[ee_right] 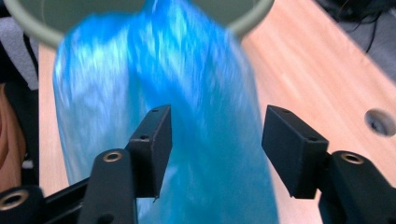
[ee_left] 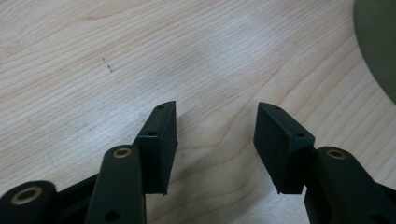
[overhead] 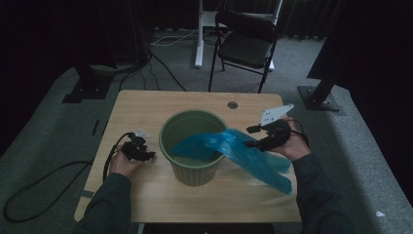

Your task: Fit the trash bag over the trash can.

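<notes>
A green bucket (overhead: 195,173) stands in the middle of the wooden table (overhead: 146,105). A blue plastic bag (overhead: 253,158) hangs out of it, one end inside and the rest draped over the right rim onto the table. My right gripper (overhead: 248,136) hovers over the draped part, just right of the bucket. In the right gripper view its jaws (ee_right: 217,126) stand open with the bag (ee_right: 205,70) beneath them and the bucket rim (ee_right: 252,18) ahead; the pads do not press on it. My left gripper (overhead: 148,154) rests left of the bucket, open (ee_left: 217,126) over bare wood, with the bucket's wall (ee_left: 378,42) at the right edge.
A round cable hole (overhead: 232,105) sits in the table's far side. Behind the table stands a black folding chair (overhead: 246,41). A dark stand base (overhead: 319,95) is on the floor at the right. The left gripper's cable (overhead: 44,180) loops across the floor at the left.
</notes>
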